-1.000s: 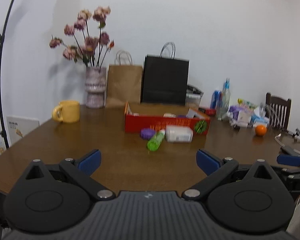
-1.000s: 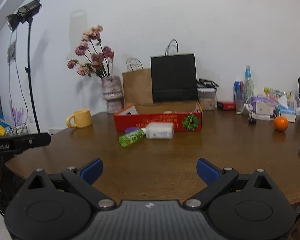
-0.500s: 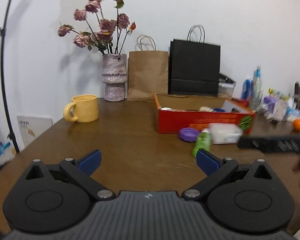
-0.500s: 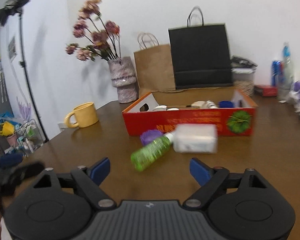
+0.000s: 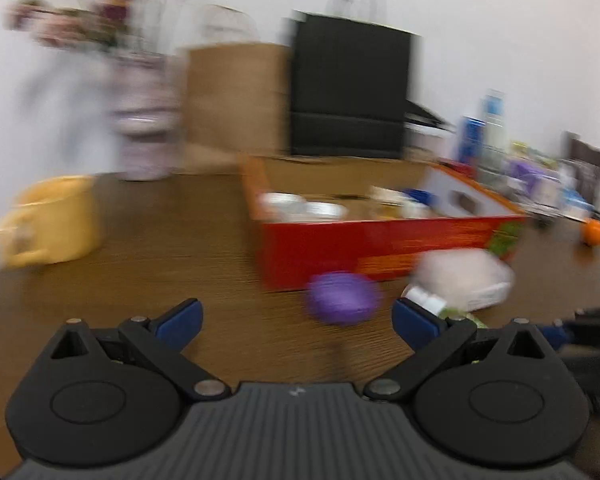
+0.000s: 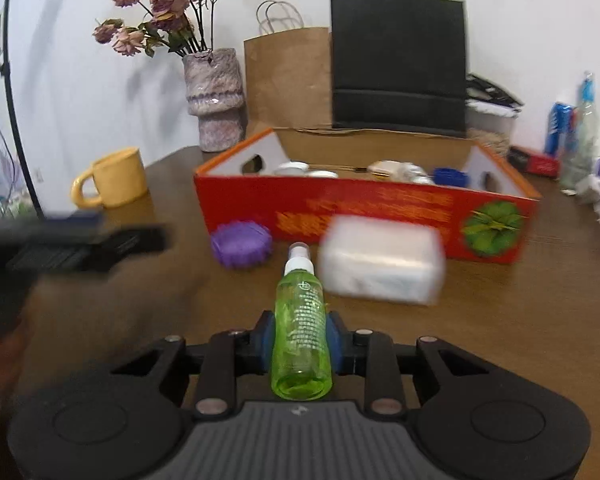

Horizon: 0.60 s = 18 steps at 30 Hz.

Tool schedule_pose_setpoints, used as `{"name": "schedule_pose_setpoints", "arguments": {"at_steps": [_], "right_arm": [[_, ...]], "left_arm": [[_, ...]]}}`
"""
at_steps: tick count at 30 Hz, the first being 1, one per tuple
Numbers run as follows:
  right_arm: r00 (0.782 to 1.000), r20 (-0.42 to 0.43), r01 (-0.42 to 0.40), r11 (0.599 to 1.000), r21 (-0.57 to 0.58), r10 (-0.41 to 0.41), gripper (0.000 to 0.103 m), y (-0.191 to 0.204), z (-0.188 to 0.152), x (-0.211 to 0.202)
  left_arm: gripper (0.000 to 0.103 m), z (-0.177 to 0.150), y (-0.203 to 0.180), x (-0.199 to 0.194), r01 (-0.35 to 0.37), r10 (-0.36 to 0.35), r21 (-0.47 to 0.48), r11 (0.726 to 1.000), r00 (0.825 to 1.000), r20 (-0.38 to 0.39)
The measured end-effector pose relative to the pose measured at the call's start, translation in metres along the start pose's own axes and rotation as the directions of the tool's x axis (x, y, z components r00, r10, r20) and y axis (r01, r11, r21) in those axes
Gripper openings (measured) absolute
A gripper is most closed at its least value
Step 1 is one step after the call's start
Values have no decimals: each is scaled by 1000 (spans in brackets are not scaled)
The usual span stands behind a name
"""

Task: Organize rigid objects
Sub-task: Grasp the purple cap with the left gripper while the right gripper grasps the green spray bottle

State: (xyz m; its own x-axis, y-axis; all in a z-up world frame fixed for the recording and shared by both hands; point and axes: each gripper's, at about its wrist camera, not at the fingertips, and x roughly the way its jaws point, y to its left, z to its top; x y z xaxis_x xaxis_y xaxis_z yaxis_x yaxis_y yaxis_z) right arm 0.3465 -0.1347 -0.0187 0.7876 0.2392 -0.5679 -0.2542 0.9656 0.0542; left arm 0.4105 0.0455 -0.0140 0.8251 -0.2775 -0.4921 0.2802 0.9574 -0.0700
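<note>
Left wrist view: left claw point(image 5: 296, 316) released, empty, low over bench point(image 5: 140, 264). Purple lid point(image 5: 342, 298) just ahead, in front of red box point(image 5: 380, 248). Heavy motion blur; white container point(image 5: 464, 276) indistinct, green bottle mostly hidden behind right finger.

Right wrist view: right claw point(image 6: 302, 338) clenched on green bottle point(image 6: 302, 332), nozzle toward red box point(image 6: 364, 216). Risk: smooth round body slipping or rolling between pads; nozzle striking white container point(image 6: 380, 264). Contents of red box partly concealed by front wall.
</note>
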Motion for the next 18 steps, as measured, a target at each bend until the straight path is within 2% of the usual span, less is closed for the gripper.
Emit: {"name": "schedule_pose_setpoints", "arguments": {"at_steps": [2, 5, 7, 8, 9, 12, 14, 18], "right_arm": [[1000, -3, 15, 1000, -11, -15, 27, -9, -8, -16], [999, -12, 43, 999, -28, -43, 27, -22, -16, -31], [999, -9, 39, 999, -15, -39, 30, -29, -17, -30], [999, -9, 36, 999, -11, -36, 34, -31, -17, -25], [999, -16, 37, 999, -10, -37, 35, -32, -16, -18], [998, -32, 44, 999, -22, -45, 35, -31, -15, 4], [999, -32, 42, 998, -49, -44, 31, -30, -12, 7], [999, -31, 9, 1000, -28, -10, 31, -29, -17, -2]], "left_arm": [[102, 5, -9, 26, 42, -42, 21, 999, 999, -20], [90, 9, -20, 64, -9, 15, 56, 998, 995, -94], [78, 7, -23, 76, -10, 18, 68, 998, 993, -115], [63, 6, -24, 82, -5, 15, 72, 997, 989, -145], [56, 5, -24, 83, -13, 23, 67, 998, 988, -151], [56, 4, -19, 76, -13, 18, 42, 999, 993, -116], [56, -1, -20, 66, -32, 37, 49, 998, 993, -109], [56, -7, -25, 27, -42, 43, 15, 999, 996, -72]]}}
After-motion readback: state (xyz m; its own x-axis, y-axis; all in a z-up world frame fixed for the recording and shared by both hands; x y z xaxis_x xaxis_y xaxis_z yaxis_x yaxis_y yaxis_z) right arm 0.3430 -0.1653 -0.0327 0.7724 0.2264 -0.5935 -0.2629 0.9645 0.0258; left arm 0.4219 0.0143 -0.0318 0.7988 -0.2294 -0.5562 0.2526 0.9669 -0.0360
